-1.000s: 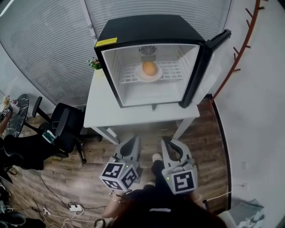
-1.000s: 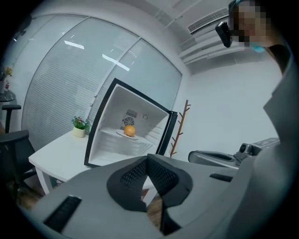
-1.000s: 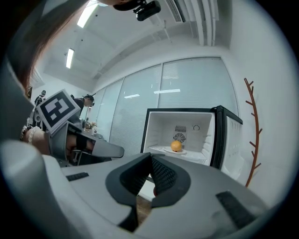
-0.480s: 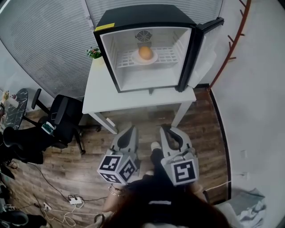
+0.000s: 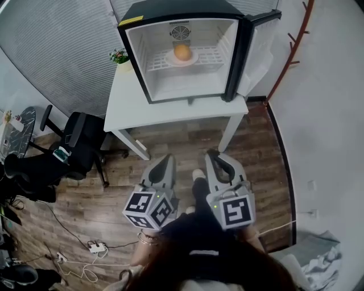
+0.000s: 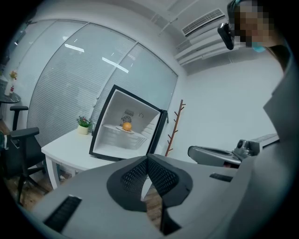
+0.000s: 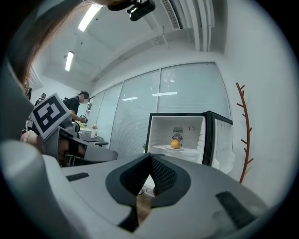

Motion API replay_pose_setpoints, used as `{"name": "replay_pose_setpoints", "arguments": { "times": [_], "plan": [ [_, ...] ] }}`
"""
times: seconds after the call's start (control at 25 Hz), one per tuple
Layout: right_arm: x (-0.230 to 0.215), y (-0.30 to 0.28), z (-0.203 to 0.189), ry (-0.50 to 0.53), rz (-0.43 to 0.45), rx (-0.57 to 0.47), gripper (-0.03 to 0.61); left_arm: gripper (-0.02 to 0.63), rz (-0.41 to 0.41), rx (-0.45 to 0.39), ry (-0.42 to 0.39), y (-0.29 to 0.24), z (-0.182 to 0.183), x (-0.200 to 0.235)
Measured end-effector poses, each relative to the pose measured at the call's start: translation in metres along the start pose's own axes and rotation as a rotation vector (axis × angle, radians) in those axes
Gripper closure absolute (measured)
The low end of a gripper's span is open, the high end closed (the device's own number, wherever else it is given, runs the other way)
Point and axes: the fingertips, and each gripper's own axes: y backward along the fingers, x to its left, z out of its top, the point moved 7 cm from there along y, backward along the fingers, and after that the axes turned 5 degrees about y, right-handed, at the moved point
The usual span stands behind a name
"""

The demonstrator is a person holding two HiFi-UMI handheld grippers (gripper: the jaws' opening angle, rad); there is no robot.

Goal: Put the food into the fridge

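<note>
At the left of the head view we found a black office chair [image 5: 79, 149] on the wooden floor [image 5: 170, 148], with a power strip [image 5: 96, 248] and cables lying nearer the camera. These items showed in that view only.

A small potted plant [image 5: 119, 55] stood at the left rear corner of the white table [image 5: 170, 111], just beside the fridge [image 5: 170, 8]. The fridge stood on the table with its door [image 5: 254, 54] swung open to the right. Inside, an orange [image 5: 182, 52] sat on a white plate [image 5: 193, 58]. The plate rested on the wire shelf [image 5: 210, 55] below the fan grille. A brown coat stand [image 5: 290, 54] stood by the wall to the right of the door.

Both grippers were held low over the floor, side by side and well apart from the table. The left gripper [image 5: 167, 159] had its jaws pressed together with nothing between them, as its own view confirmed. The right gripper [image 5: 211, 154] was likewise closed tight and empty, again confirmed by its own view.

The left gripper view alone showed a wall air conditioner [image 6: 201, 23] high above the coat stand. It also showed the right gripper side-on at its right edge. The right gripper view alone showed ceiling lights [image 7: 88, 16] and the left gripper's marker cube [image 7: 49, 115] at its left edge. Behind that cube a person [image 7: 74, 106] was visible in the background. All three views showed the orange on its plate inside the open fridge.
</note>
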Motion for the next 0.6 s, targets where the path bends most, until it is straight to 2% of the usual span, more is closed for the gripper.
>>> {"name": "replay_pose_setpoints", "arguments": {
  "times": [0.32, 0.6],
  "plan": [
    [0.004, 0.018, -0.005, -0.035, -0.02, 0.01, 0.58, 0.621, 0.0, 0.005, -0.031, 0.01, -0.007, -0.008],
    [0.004, 0.018, -0.003, -0.025, -0.036, 0.012, 0.58, 0.621, -0.004, 0.004, -0.039, 0.007, -0.009, -0.006]
  ]
}}
